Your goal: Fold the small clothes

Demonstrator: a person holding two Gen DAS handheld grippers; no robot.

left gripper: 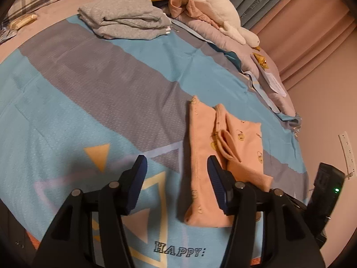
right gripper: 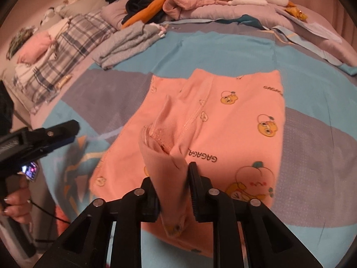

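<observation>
soft peach knit baby pants [right gripper: 223,116], cartoon print, stitched seams, lie flat near the bed's [left gripper: 78,89] right edge. right tongs [right gripper: 173,187] stand narrow, a raised fold between the pads. left tongs [left gripper: 177,178] gape wide, empty, over open quilt; folded grey garments [left gripper: 125,20] sit far back.
</observation>
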